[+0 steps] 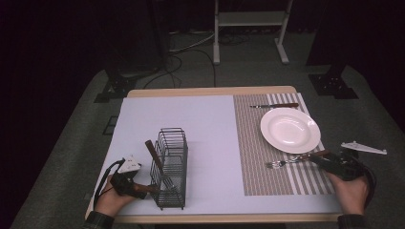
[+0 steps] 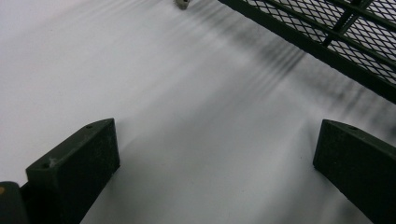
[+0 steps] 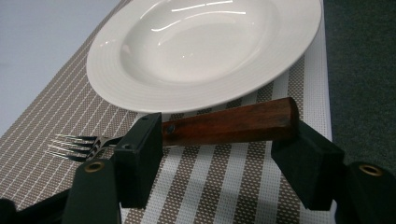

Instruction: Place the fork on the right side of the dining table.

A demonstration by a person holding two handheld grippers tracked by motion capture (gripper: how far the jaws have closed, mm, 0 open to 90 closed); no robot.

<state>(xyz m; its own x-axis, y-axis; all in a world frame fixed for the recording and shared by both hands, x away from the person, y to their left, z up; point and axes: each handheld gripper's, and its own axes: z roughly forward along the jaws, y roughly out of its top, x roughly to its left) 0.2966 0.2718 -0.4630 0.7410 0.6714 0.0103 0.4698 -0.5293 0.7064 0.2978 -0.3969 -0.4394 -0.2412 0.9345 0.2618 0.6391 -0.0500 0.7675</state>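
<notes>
R tongs [image 3: 219, 154] stand part open round the fork [image 3: 196, 128], whose wooden handle lies crosswise btwn the jaws on the striped mat [image 3: 224, 186]; pads look slack, not pressing, w/ the white plate [image 3: 201, 46] just beyond. Looks like the fork is being set down beside the plate, so next move prob. calls for backing straight off w/o nudging it. L tongs [image 2: 215, 158] gape wide over bare table, holding nothing, wire rack [image 2: 336, 32] just ahead to one side.
</notes>
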